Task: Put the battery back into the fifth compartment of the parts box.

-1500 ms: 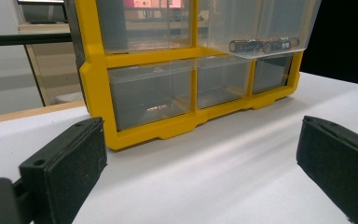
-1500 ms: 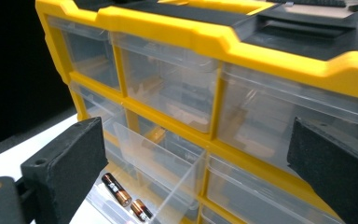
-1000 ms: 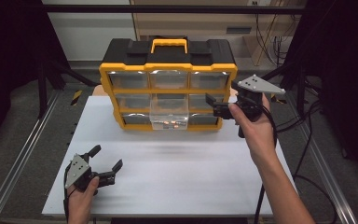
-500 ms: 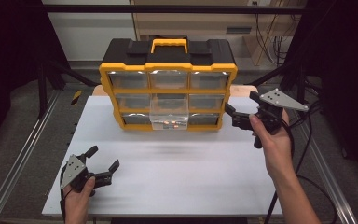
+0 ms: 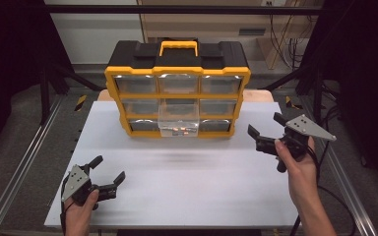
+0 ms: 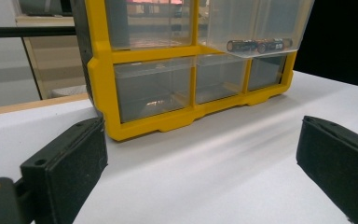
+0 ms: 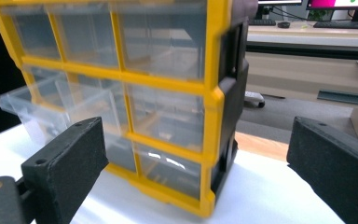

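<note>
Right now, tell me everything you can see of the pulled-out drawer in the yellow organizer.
The pulled-out drawer is clear, see-through plastic, sitting in the middle column, middle row of the yellow and black organizer. It juts forward over the white table, partly hiding the bottom middle drawer behind it. A few batteries, dark with orange ends, lie along its front bottom edge. The other drawers look shut. Neither tool touches it: the left tool and right tool are both open and apart from it.

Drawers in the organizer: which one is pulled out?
The middle drawer of the organizer's centre column juts forward, with batteries inside. The other eight sit flush in the yellow frame.
</note>
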A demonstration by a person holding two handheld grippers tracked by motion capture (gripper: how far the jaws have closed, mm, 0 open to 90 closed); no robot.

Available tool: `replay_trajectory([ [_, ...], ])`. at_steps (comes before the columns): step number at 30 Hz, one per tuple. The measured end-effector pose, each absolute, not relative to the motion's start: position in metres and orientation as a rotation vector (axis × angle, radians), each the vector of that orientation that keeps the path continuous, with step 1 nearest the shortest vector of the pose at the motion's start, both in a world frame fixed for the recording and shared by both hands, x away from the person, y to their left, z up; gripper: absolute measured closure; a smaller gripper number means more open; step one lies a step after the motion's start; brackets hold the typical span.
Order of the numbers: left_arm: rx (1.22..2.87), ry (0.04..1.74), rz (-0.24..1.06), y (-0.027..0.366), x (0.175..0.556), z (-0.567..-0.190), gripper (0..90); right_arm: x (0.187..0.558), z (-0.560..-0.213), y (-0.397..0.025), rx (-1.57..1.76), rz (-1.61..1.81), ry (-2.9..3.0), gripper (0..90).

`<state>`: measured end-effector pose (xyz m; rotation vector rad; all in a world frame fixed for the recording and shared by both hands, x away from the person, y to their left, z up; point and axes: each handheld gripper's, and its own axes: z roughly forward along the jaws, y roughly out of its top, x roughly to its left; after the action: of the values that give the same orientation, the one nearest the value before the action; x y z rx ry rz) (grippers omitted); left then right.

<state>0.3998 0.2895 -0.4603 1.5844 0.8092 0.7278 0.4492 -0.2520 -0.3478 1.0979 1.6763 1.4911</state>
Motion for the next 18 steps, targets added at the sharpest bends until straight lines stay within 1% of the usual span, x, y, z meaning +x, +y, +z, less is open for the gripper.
replay_trajectory([
  [8,1.614,0.787,0.693,0.288,0.402,-0.462,1.6,0.437,-0.364,-0.26,1.078,1.474,1.686,5.1],
  [18,1.611,0.796,0.687,0.29,0.401,-0.462,1.6,0.42,-0.385,-0.264,1.042,1.434,1.703,5.4],
])
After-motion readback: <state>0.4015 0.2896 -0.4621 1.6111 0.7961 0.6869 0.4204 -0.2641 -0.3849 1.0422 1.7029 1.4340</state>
